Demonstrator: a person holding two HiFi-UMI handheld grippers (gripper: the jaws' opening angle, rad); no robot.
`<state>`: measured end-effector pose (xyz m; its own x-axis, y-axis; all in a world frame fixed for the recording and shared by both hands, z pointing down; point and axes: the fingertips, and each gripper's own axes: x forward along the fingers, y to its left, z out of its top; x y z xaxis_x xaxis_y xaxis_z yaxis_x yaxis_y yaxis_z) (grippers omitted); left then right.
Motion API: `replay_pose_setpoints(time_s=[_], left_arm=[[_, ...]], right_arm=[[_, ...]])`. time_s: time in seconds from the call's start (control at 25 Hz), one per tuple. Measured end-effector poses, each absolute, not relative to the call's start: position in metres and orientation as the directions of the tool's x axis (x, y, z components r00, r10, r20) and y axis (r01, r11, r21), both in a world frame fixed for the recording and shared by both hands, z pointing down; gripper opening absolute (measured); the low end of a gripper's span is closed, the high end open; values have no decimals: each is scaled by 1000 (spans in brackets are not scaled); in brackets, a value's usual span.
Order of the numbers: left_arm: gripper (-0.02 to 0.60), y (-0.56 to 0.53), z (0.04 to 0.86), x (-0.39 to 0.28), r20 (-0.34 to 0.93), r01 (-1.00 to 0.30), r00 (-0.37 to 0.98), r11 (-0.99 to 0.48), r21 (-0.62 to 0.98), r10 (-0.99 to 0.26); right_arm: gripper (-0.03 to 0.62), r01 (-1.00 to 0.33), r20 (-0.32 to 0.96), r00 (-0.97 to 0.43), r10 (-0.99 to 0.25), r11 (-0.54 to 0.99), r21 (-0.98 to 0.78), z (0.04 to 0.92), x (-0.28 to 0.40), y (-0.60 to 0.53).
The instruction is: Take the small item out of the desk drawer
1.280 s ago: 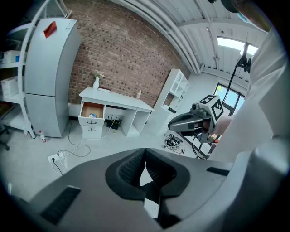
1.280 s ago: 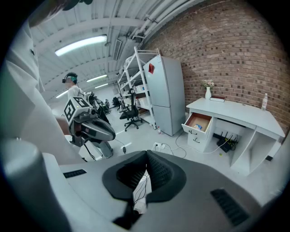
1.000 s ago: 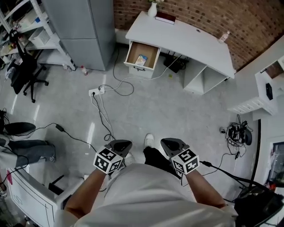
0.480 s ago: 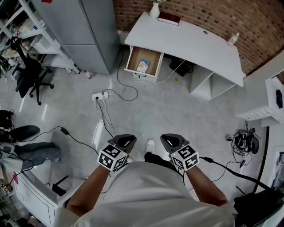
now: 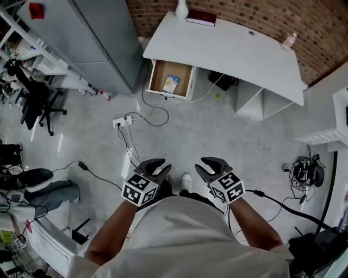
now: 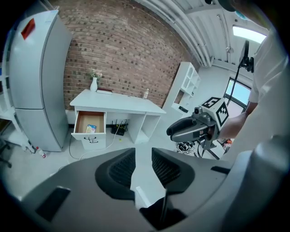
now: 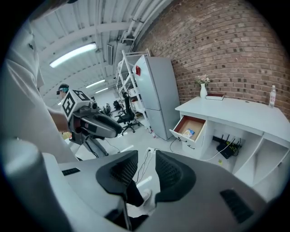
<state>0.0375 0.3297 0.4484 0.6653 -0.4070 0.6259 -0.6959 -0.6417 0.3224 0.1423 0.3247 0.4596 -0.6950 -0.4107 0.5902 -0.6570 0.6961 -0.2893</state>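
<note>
On the floor well short of the desk, I stand with both tools held low in front of my body, because nothing is within reach yet. Far to my left an office chair (image 5: 35,103) stands by the shelving, then a tall grey cabinet (image 5: 103,38), and a power strip (image 5: 122,122) with its cables lies on the floor between me and the furniture, so I judge I should step round it. Under the left end of the white desk (image 5: 228,46) the drawer (image 5: 159,70) is pulled out, and the small item (image 5: 171,84), a flat blue-and-yellow packet, lies near the middle of the drawer's floor, apart from its walls. On the desk's back edge stand a white vase (image 5: 181,10) and a dark red book (image 5: 201,19), and a bottle (image 5: 290,39) stands toward the right end. My left gripper (image 5: 156,164) is opening, its ribbed pads a little apart with only bare floor between them. My right gripper (image 5: 209,164) is opening as well, wider, and holds nothing, which I take as readying it for the packet. The task is only beginning: I must walk to the drawer first.
</note>
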Motion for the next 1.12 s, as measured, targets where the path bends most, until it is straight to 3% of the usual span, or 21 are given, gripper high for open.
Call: replay_pose_setpoints(time_s=[0.24,0.56,0.84,1.12], left_arm=[[110,256,465,35,634,-681,677,-644,349,-373],[115,131,493,20,620,-613,726,-687,389,-297],[174,24,532,-8,651,-602,714,-701,383,-258],[262,-52,597,-18,722,-674,645,-631,384,-251]], right_arm=[[84,-704,595,-668,-446,637,-313,467,144,258],[78,-775,630,-592,-504,570,-272,462,127,153],[80,-816,652,-545,-528,514,-266,476,101,68],[117,-810,663,-557,-500,505,-299,493,85,26]])
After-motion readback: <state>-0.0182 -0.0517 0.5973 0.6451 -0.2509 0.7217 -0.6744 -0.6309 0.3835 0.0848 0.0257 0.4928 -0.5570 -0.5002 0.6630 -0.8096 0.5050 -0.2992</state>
